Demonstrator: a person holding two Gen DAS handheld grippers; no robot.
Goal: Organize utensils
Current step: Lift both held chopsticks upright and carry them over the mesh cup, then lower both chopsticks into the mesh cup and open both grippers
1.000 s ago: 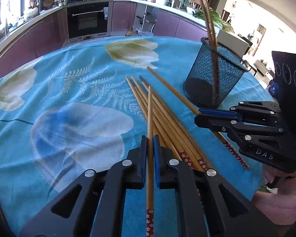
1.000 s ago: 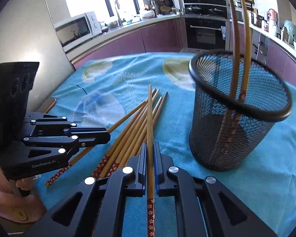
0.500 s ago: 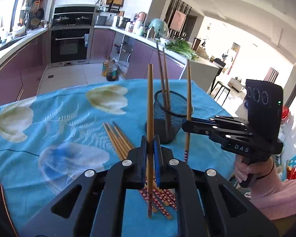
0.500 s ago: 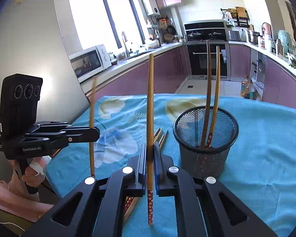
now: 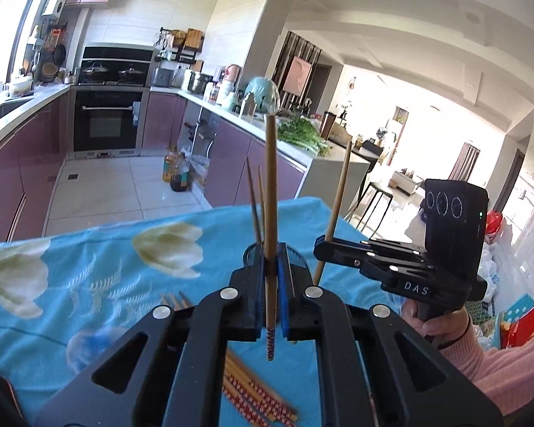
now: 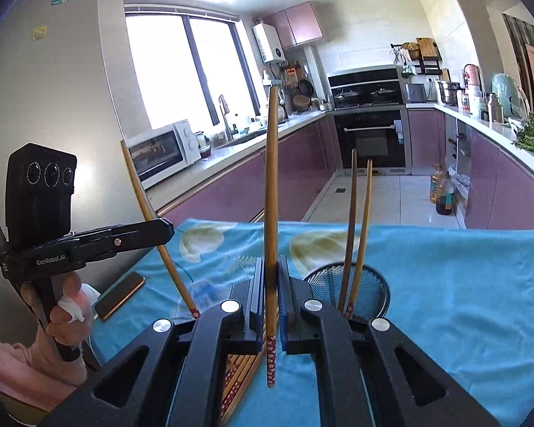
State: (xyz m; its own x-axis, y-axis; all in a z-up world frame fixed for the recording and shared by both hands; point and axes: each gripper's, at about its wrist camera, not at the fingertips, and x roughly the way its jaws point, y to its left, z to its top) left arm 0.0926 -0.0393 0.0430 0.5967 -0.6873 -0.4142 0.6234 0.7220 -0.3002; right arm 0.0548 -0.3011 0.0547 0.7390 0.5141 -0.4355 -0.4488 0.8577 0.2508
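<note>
My left gripper is shut on a wooden chopstick, held upright above the table. My right gripper is shut on another chopstick, also upright. Each gripper shows in the other's view: the right one with its chopstick, the left one with its chopstick. The black mesh holder stands on the table just right of my right gripper, with two chopsticks in it. It is mostly hidden behind my left gripper in the left wrist view. Several chopsticks lie on the cloth below.
A blue flowered tablecloth covers the table. A phone lies at its left edge. Purple kitchen cabinets, an oven and a microwave stand beyond the table.
Both grippers have risen higher above the table with their chopsticks, which stand upright. The mesh holder now sits lower and closer in both views.
</note>
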